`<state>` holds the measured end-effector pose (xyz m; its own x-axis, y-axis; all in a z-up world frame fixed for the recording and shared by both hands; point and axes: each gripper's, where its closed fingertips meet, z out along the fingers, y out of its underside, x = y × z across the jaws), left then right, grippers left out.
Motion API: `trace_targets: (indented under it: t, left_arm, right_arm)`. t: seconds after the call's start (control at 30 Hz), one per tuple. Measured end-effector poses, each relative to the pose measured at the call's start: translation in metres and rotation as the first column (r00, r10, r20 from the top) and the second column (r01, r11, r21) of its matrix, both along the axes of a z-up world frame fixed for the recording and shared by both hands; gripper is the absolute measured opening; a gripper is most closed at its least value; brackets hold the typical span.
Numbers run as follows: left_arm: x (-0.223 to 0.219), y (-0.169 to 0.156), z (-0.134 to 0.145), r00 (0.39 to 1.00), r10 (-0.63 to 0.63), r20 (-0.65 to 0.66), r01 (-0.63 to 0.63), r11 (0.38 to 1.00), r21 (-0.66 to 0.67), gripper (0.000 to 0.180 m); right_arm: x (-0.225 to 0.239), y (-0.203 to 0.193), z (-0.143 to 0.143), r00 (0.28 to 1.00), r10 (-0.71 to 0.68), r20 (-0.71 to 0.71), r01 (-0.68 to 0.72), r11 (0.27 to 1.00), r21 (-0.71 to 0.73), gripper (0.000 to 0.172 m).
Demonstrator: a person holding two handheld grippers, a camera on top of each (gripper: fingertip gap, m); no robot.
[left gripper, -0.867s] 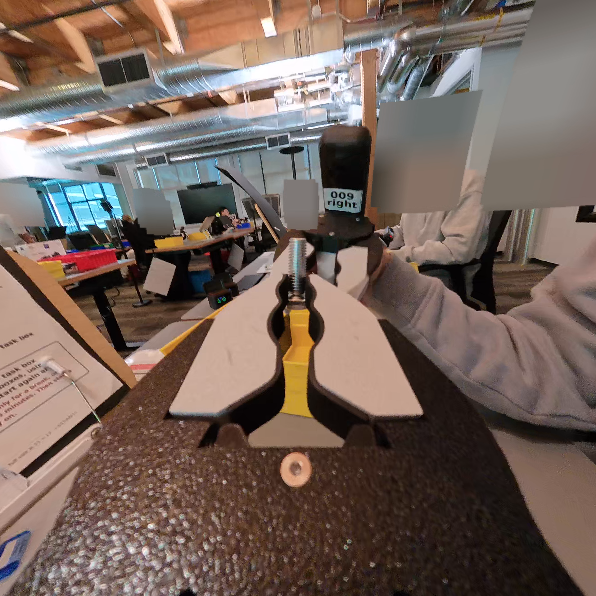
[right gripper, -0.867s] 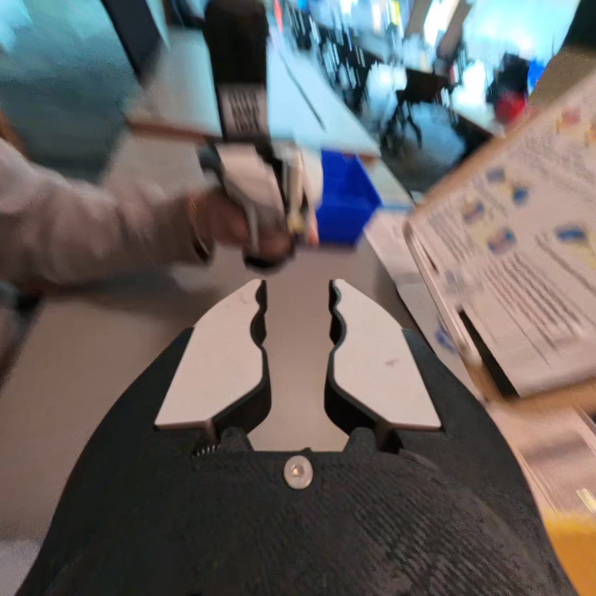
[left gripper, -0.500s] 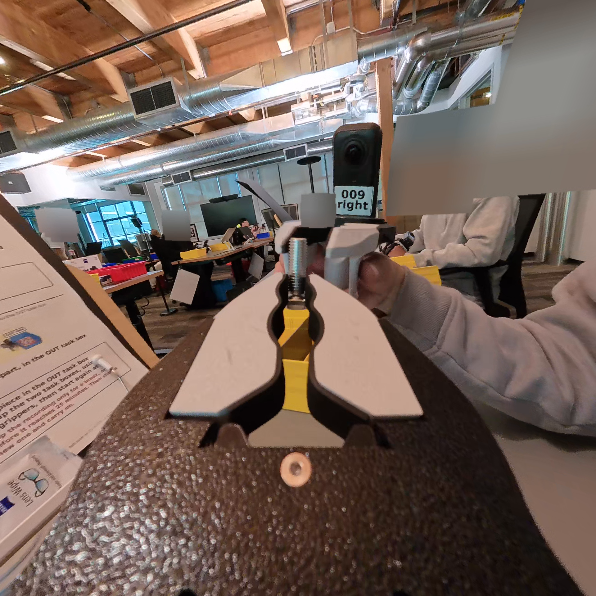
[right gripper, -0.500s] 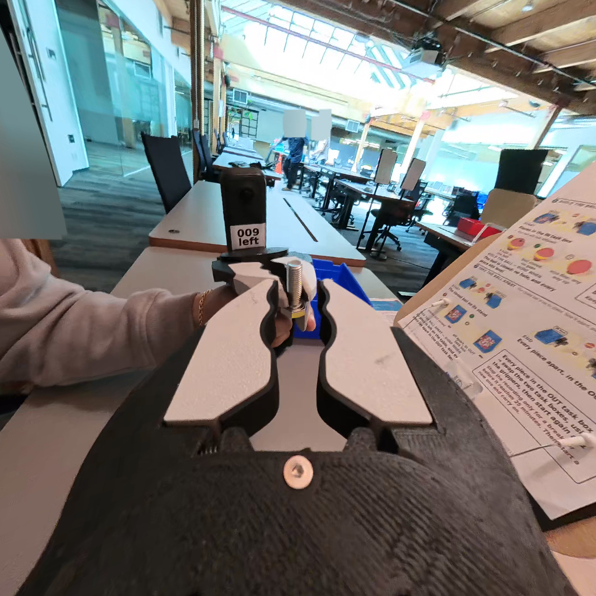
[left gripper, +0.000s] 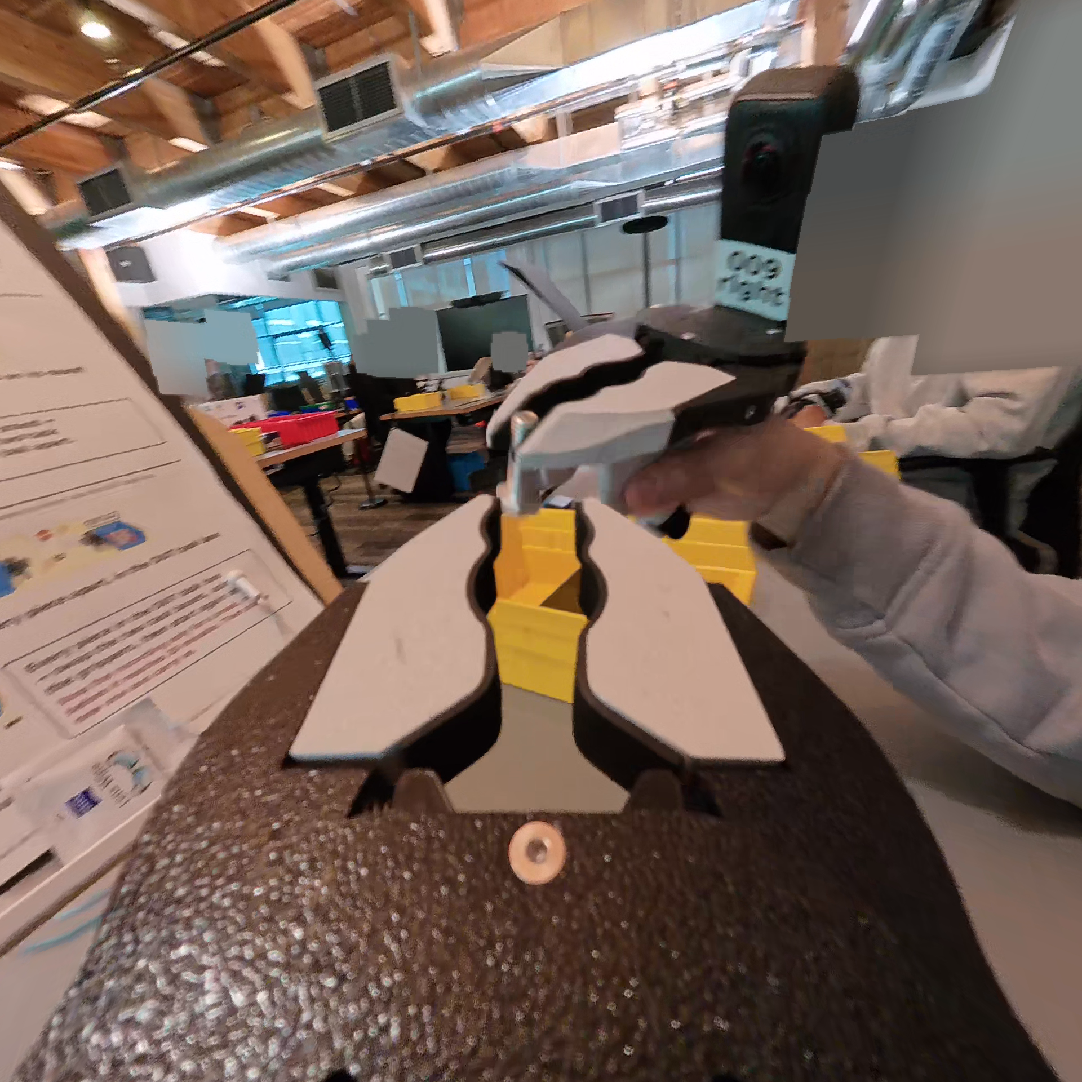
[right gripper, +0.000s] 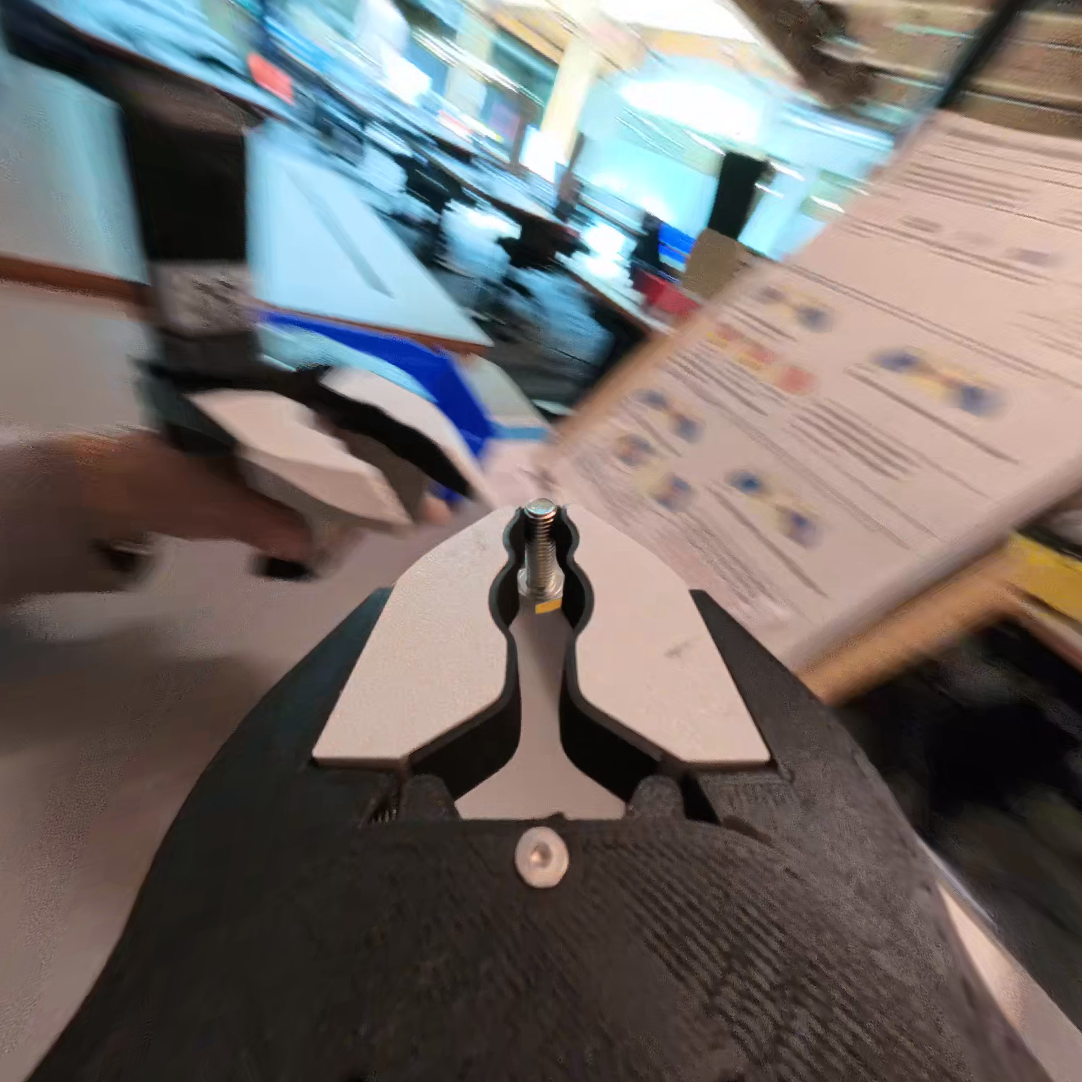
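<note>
Overhead are wooden beams (left gripper: 146, 76) and silver ducts (left gripper: 527, 170) of a big open office, with desks far behind.

At the far left a printed board (left gripper: 117, 527) leans beside my left gripper (left gripper: 536, 506). Its fingers (left gripper: 410, 632) stand quite apart. Through the gap I see only a yellow box (left gripper: 536, 650), which seems to sit on the grey counter (left gripper: 966, 849) behind them. I see nothing that these fingers press on.

Just above the tips of the left fingers stands a steel bolt (left gripper: 518, 456), nearly upright. My right gripper (right gripper: 540, 514) comes in from the right side and has it. The two fingers (right gripper: 644, 644) are closed narrow on the threads, at their very ends. A nut (right gripper: 538, 585) sits under the grip, and a small yellow bit (right gripper: 548, 609) shows below the nut. What this bit is, I cannot tell. Farther right are the hand (left gripper: 720, 474) that carries this gripper and a pale sleeve (left gripper: 937, 615).

What worries me is the grip itself. Only the fingertips touch the bolt, and threads are a hard, small surface. The view from the right gripper is much smeared, which I take as quick motion. With a jerk the bolt may tilt between the tips or slide out, then drop into the box or roll on the counter. Its lower end is also very near my left fingertips, so a small drift sideways may knock it against them and turn it loose.
</note>
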<state>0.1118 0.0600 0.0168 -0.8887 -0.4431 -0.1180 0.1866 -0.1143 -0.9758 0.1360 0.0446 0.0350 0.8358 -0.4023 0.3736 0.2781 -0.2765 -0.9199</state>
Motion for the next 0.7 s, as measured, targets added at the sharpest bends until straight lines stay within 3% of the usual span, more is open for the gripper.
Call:
trace_targets:
  t: [0.03, 0.1, 0.17, 0.23, 0.27, 0.4, 0.63, 0.7]
  left_arm:
    - [0.005, 0.003, -0.002, 0.999, 0.031, -0.015, -0.031, 0.999, 0.011, 0.028]
    - [0.012, 0.008, -0.006, 0.997, 0.071, -0.043, -0.069, 0.997, 0.033, 0.028]
    - [0.015, 0.011, -0.007, 0.995, 0.081, -0.057, -0.08, 0.996, 0.027, 0.027]
    - [0.016, 0.012, -0.007, 0.993, 0.079, -0.084, -0.078, 0.997, 0.014, 0.025]
    - [0.017, 0.011, -0.009, 0.992, 0.073, -0.1, -0.072, 0.997, 0.014, 0.024]
    - [0.022, 0.01, -0.018, 0.987, 0.094, -0.131, -0.088, 0.995, 0.05, 0.025]
    - [0.033, 0.02, -0.021, 0.97, 0.165, -0.176, -0.159, 0.986, 0.05, 0.026]
    - [0.037, 0.031, -0.015, 0.957, 0.205, -0.206, -0.205, 0.979, 0.026, 0.026]
  right_arm:
    - [0.024, -0.027, -0.003, 0.984, -0.174, 0.041, 0.176, 0.984, -0.036, 0.009]
    - [0.071, -0.097, -0.024, 0.857, -0.506, 0.098, 0.515, 0.844, -0.149, 0.01]
    - [0.105, -0.167, -0.063, 0.672, -0.726, 0.146, 0.729, 0.612, -0.306, 0.01]
    - [0.12, -0.215, -0.107, 0.549, -0.816, 0.178, 0.776, 0.42, -0.47, 0.01]
    - [0.123, -0.227, -0.125, 0.516, -0.843, 0.152, 0.769, 0.378, -0.515, 0.01]
    - [0.136, -0.231, -0.154, 0.48, -0.877, 0.018, 0.779, 0.416, -0.469, 0.011]
    - [0.136, -0.196, -0.119, 0.533, -0.846, -0.005, 0.799, 0.505, -0.326, 0.053]
    - [0.132, -0.182, -0.107, 0.568, -0.823, -0.017, 0.784, 0.548, -0.292, 0.057]
